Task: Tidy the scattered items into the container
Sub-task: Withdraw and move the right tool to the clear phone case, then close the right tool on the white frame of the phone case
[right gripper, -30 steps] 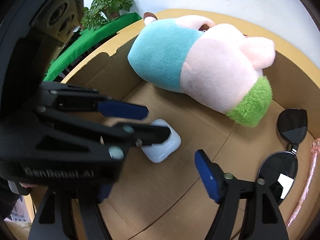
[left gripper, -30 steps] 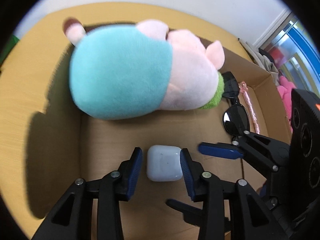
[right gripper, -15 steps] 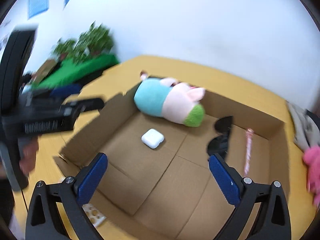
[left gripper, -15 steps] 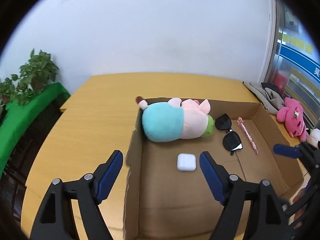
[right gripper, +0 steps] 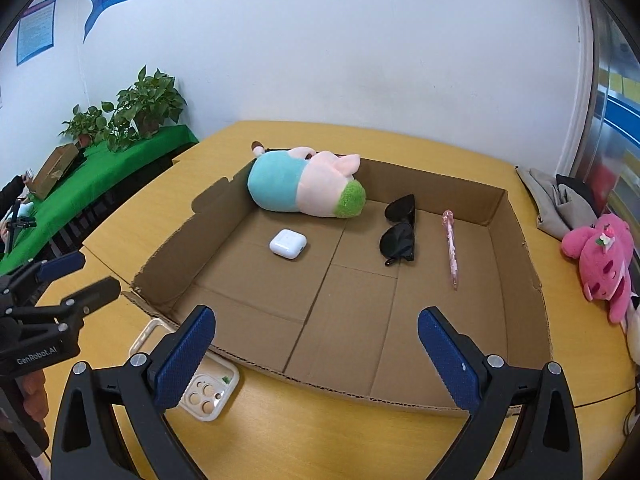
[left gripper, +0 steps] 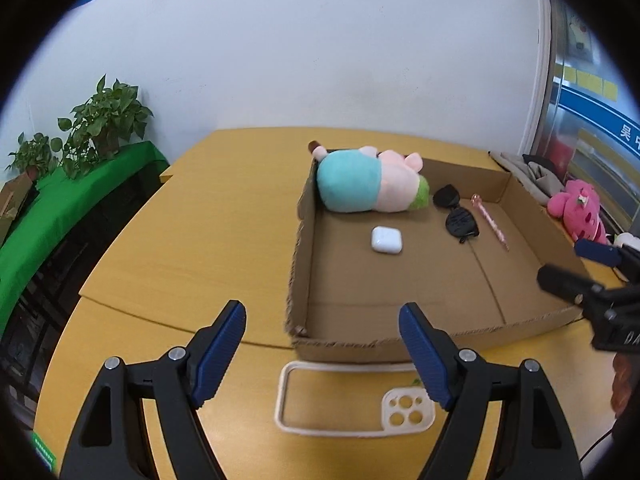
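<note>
Cardboard box [right gripper: 516,216] interior shows fully only from right wrist view.

My left wrist view looks forward and down from the near-left corner of the cardboard box [left gripper: 308,344], over the phone case [left gripper: 352,400] on the table [left gripper: 180,240]. My right wrist view faces the box [right gripper: 532,280] from its near edge, further right. Both share the box interior, the far wall and the plants.
</note>
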The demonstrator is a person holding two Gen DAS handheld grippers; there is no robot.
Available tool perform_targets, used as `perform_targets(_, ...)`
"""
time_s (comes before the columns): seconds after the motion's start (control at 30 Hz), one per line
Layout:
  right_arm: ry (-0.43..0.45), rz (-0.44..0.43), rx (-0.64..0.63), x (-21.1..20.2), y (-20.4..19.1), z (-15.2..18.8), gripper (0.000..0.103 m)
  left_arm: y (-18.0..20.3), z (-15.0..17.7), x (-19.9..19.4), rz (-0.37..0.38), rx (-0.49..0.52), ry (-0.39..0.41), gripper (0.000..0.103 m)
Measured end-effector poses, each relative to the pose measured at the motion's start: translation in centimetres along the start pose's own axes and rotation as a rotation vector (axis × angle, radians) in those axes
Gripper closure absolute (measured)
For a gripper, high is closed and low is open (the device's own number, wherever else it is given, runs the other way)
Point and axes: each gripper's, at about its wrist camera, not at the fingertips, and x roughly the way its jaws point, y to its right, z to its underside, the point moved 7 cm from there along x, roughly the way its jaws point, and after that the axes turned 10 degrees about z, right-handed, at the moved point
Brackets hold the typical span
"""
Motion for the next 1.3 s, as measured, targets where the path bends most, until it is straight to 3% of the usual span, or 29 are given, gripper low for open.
perform_targets(0.27,-0.01,-0.068,0.005,-0.8,-1.4,1.4,0.0,-2.9,3.9,2.0,-0.019,-0.074,-0.094,0.024)
perform_targets(0.53,-0.061,-0.151,0.018,-1.1,-3.5,6.9,0.0,-6.0,7.5,5.7,0.005,-0.154,-0.191,0.027)
perform_targets(0.67,-0.088,-0.184,0.035,-0.6,-4.7,9.3,0.0,-6.3,9.0,6.9,0.017,-0.162,-0.253,0.056)
perform_targets(0.8,-0.128,-0.176,0.015,0.9,-5.8,11.0,0.001,-5.3,9.8,7.3,0.014,-0.109,-0.275,0.061)
perform_targets(0.93,-0.166,-0.167,0.052,2.5,-5.9,12.0,0.002,-4.1,9.9,7.2,0.051,-0.087,-0.281,0.084)
perform_targets(1.1,-0.181,-0.136,0.079,3.5,-5.1,12.5,0.008,-3.9,10.2,6.9,0.044,-0.094,-0.27,0.085)
perform_targets(1.3,-0.203,-0.107,0.072,5.2,-5.3,12.5,0.024,-2.7,10.6,6.8,0.034,-0.067,-0.278,0.087)
